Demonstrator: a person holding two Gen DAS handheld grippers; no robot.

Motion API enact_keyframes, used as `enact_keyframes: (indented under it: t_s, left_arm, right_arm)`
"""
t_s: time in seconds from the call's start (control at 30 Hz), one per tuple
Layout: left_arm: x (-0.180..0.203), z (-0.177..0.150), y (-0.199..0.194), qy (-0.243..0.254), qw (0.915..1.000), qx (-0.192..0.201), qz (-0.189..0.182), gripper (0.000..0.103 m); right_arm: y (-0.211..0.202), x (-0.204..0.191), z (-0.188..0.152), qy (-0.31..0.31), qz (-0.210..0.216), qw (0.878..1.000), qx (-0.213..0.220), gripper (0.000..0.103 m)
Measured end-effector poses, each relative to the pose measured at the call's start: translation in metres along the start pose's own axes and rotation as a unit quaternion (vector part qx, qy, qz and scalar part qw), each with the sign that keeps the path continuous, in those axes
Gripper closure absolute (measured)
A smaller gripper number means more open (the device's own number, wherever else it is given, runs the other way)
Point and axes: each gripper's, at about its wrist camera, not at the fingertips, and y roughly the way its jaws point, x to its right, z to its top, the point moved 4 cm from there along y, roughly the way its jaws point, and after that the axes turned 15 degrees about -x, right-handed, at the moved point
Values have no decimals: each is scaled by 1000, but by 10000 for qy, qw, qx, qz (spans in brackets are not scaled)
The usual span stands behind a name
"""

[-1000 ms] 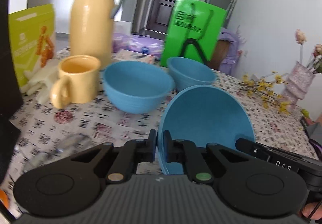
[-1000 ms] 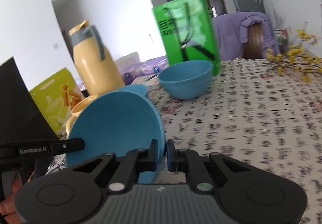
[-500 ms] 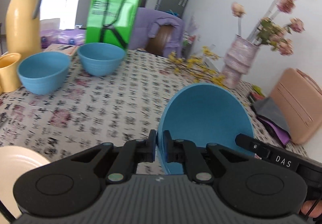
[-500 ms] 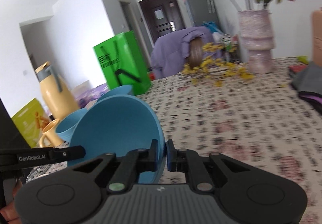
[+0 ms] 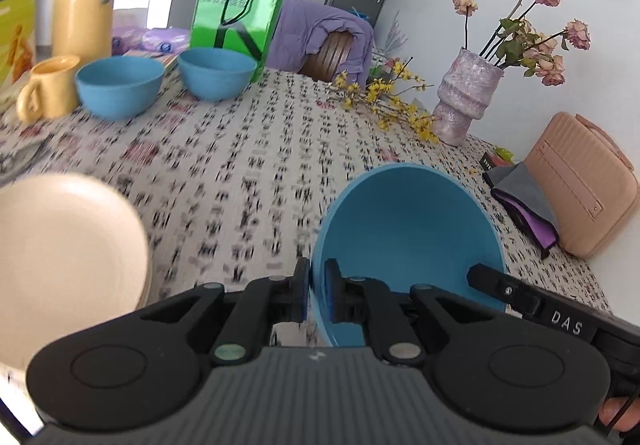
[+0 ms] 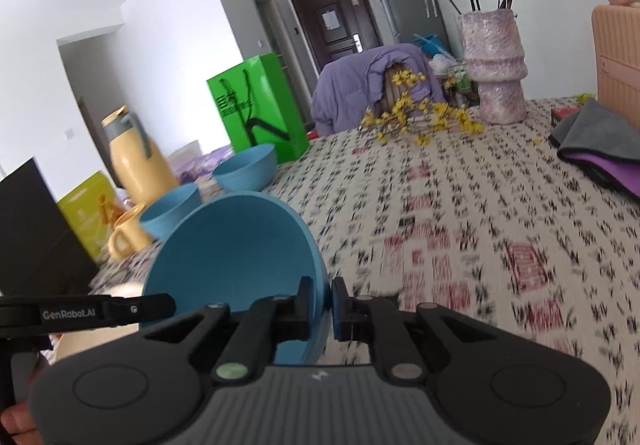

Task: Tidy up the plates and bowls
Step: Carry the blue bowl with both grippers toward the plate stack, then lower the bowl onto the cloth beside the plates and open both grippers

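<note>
Left gripper: jaws narrow, pinching the near-left rim of the carried blue bowl, lower centre of the left wrist view.
Right gripper: jaws narrow too, clamped on the same bowl's opposite rim, lower centre of the right wrist view.
Carried bowl: tilted steeply, its opening facing away from both cameras, held above the patterned desk (no contact with the cloth that I can see).
Other bowls: two blue bowls, one beside the yellow mug, one in front of the green bag, upper left of the left wrist view.
Plate: cream plate at lower left, just beside the left gripper.
Risk, slip: only thin rim edges are gripped; if the two hands drift apart or twist unevenly, the bowl could pop free.
Risk, collision: swinging low toward the plate could clip its edge.
Risk, right side: the vase and its flowers stand near enough to catch on a wide sweep.
</note>
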Motion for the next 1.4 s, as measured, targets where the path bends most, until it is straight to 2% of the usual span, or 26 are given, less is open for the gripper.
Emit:
enact_keyframes:
  t_s: [0.13,0.43,0.63,0.8,0.83,0.87,0.9,0.93,0.97,1.0,1.03,1.17,1.4]
  left_arm:
    - [-1,-16,-7,-50,10000,-10,60,95]
    - [-2,-34,-5,-78,9998,-106,167,94]
    - [-13,-37,10,-215,9992,-323,95,93]
    - [-17,-31,15,-225,9992,-326,-11,92]
    - [-18,-29,16,-245,9992,-310,-34,85]
    - [-19,-27,16,-248,9993,-283,-66,67]
    - [-19,-25,17,-221,9995,-239,-63,55]
    - [-19,-24,16,-178,9997,-151,-34,40]
    - [-19,-22,14,-132,9999,-39,4,30]
    - [-18,-21,13,-81,9999,84,32,25]
    - [-18,-20,12,-33,9998,199,61,14]
    - [-14,-17,12,282,9989,348,102,8]
    - [-18,-14,15,247,9991,316,116,6]
  right_arm:
    - [-8,-4,-19,-83,28,9999,-91,93]
    - [-9,-7,-39,-40,16,9996,-265,90]
    - [6,-3,-41,16,34,9991,-431,89]
    - [14,-1,-35,58,31,9989,-460,86]
    - [15,0,-34,115,62,9990,-420,85]
    - [16,2,-33,185,113,9990,-380,76]
    - [17,3,-31,235,166,9990,-348,60]
    - [17,3,-30,271,185,9991,-284,52]
    - [17,4,-28,304,157,9992,-192,36]
    - [18,4,-27,321,113,9994,-119,25]
    - [18,5,-25,311,72,9995,-87,24]
    - [23,3,-21,229,-31,9997,-84,23]
    - [25,3,-19,230,-71,9997,-95,22]
